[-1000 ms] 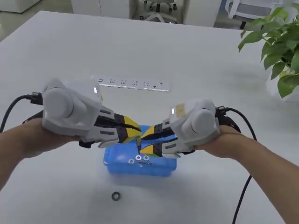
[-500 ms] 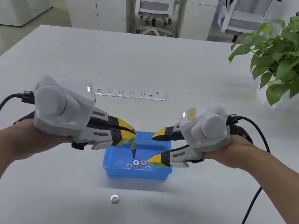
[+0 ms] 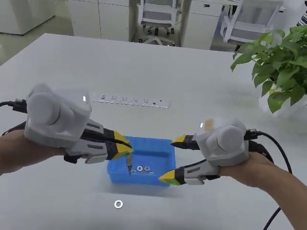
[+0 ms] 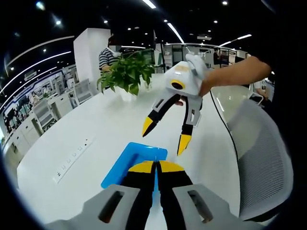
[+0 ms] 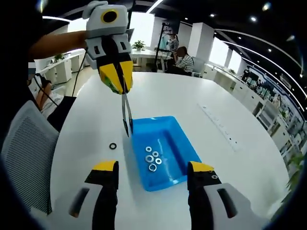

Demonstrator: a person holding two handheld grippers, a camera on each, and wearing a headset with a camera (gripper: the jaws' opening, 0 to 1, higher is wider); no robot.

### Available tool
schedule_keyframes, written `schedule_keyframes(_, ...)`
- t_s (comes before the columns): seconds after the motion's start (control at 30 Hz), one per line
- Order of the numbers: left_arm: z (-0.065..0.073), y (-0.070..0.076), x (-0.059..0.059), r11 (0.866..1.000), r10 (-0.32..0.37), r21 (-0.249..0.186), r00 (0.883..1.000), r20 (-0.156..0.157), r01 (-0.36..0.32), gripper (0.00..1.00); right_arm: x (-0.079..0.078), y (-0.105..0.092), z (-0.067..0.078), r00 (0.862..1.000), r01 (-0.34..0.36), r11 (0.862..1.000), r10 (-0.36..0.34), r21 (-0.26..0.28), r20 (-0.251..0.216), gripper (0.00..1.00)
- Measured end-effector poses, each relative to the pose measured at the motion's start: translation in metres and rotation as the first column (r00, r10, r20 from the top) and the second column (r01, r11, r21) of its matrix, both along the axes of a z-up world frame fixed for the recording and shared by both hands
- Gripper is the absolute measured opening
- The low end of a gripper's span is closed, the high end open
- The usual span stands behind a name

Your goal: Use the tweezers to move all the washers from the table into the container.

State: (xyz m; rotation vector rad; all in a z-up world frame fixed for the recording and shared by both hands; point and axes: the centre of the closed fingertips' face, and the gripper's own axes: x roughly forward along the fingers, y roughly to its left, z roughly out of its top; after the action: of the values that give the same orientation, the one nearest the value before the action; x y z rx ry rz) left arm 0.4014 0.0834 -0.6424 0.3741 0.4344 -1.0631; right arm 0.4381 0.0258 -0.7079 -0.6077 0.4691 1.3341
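Note:
My left gripper (image 3: 123,146) is shut on thin metal tweezers (image 3: 128,165), which point down into the left side of a blue container (image 3: 152,152). Several washers (image 3: 140,168) lie inside it. One washer (image 3: 118,204) rests on the white table in front of the container. My right gripper (image 3: 171,159) stands open over the container's right end, nothing between its jaws. In the right gripper view the tweezers (image 5: 126,114) hang from the left gripper (image 5: 116,76) beside the container (image 5: 168,132), near the loose washer (image 5: 112,145). In the left gripper view the left gripper (image 4: 156,166) faces the right gripper (image 4: 165,130).
A white power strip (image 3: 129,100) lies behind the container. A potted plant (image 3: 278,62) stands at the far right of the table. Office chairs (image 3: 156,14) stand beyond the far edge. Cables trail from both grippers.
The two grippers have drawn apart. The right one moved right and its jaws spread open. The left one shifted left, and the tweezers now hang into the container's left side.

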Motion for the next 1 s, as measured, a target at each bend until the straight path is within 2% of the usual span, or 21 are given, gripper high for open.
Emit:
schedule_keyframes(0.3, -0.006, 0.002, -0.013, 1.000, 0.002, 0.005, 1.000, -0.002, -0.002, 0.06, -0.007, -0.010, 0.001, 0.998, 0.068, 0.997, -0.068, 0.018, -0.018, 0.71)
schedule_keyframes(0.5, -0.014, 0.007, -0.020, 1.000, 0.013, 0.013, 1.000, -0.005, -0.013, 0.06, -0.014, -0.013, -0.005, 0.994, 0.102, 0.994, -0.101, 0.026, -0.040, 0.79)
schedule_keyframes(0.9, -0.030, 0.011, -0.028, 0.999, 0.031, 0.014, 0.999, -0.016, -0.031, 0.06, -0.022, -0.016, -0.008, 0.986, 0.156, 0.986, -0.151, 0.062, -0.073, 0.99)
schedule_keyframes(1.0, -0.035, 0.011, -0.030, 0.999, 0.031, 0.015, 0.999, -0.026, -0.031, 0.06, -0.024, -0.015, -0.010, 0.985, 0.158, 0.985, -0.153, 0.066, -0.078, 1.00)
